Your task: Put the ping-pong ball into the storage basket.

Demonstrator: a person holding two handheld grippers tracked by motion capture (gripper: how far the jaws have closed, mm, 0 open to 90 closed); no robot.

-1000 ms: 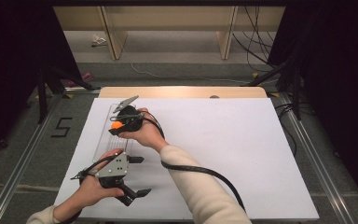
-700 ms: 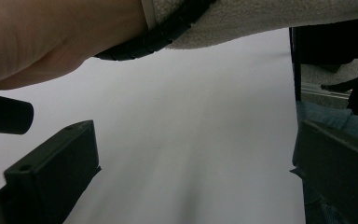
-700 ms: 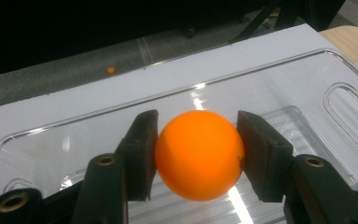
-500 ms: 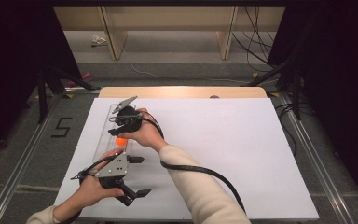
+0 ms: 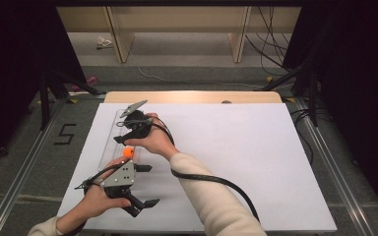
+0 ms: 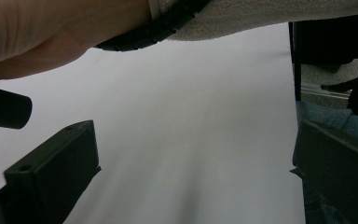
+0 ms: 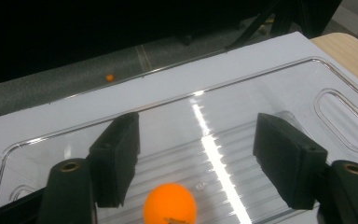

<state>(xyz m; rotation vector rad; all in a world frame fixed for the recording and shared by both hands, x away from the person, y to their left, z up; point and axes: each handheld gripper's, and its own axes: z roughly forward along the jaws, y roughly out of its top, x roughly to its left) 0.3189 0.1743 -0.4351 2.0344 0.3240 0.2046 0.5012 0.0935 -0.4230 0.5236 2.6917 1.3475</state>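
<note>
On the left part of the white table (image 5: 236, 162), a clear plastic tray (image 7: 279, 98) lies flat, and an orange ball (image 7: 170, 205) rests on its ribbed floor. A second ago that ball sat pinched in the right gripper (image 7: 196, 156); the jaws have just been opening and now stand spread, the ball below and between them with neither pad touching it. Judgement: the ball has been released into the tray, so the placing step looks complete. From above, the ball (image 5: 127, 152) lies near the tray's near end. Nearer the person, the left gripper (image 5: 140, 204) hovers with jaws wide apart, holding nothing. A small orange object (image 7: 109, 77) lies on the floor beyond.
</note>
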